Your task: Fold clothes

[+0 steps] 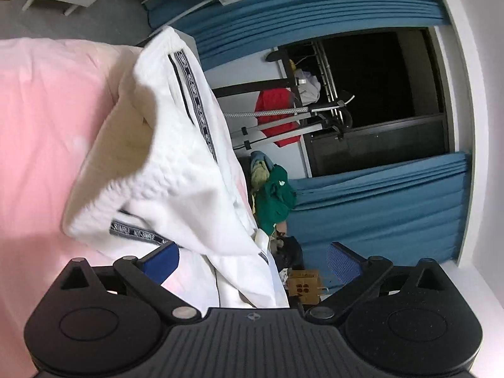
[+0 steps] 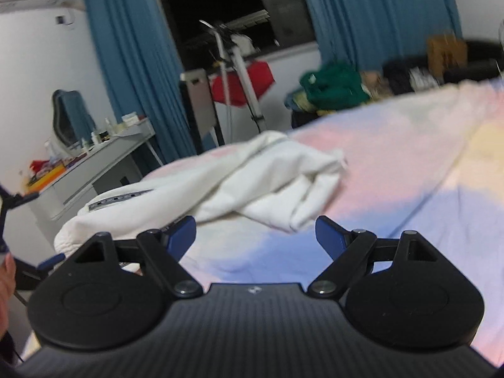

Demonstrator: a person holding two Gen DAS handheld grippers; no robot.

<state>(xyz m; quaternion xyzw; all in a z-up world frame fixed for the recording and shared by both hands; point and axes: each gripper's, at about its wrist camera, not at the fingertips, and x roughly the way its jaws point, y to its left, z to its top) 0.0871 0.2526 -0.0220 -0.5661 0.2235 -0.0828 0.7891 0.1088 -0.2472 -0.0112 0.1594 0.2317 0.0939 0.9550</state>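
A white garment (image 1: 176,163) with black lettered trim lies bunched on the pink bedsheet (image 1: 44,119). The left wrist view is rolled sideways. My left gripper (image 1: 252,258) is open, its blue pads wide apart, and part of the garment lies between them without being clamped. In the right wrist view the same white garment (image 2: 252,182) lies crumpled on the pastel sheet (image 2: 409,163) just beyond my right gripper (image 2: 255,236), which is open and empty above the sheet.
A pile of green and other clothes (image 2: 334,88) lies at the bed's far edge. Blue curtains (image 2: 135,63), a metal stand with red cloth (image 2: 242,85) and a cluttered desk (image 2: 104,154) stand beyond the bed.
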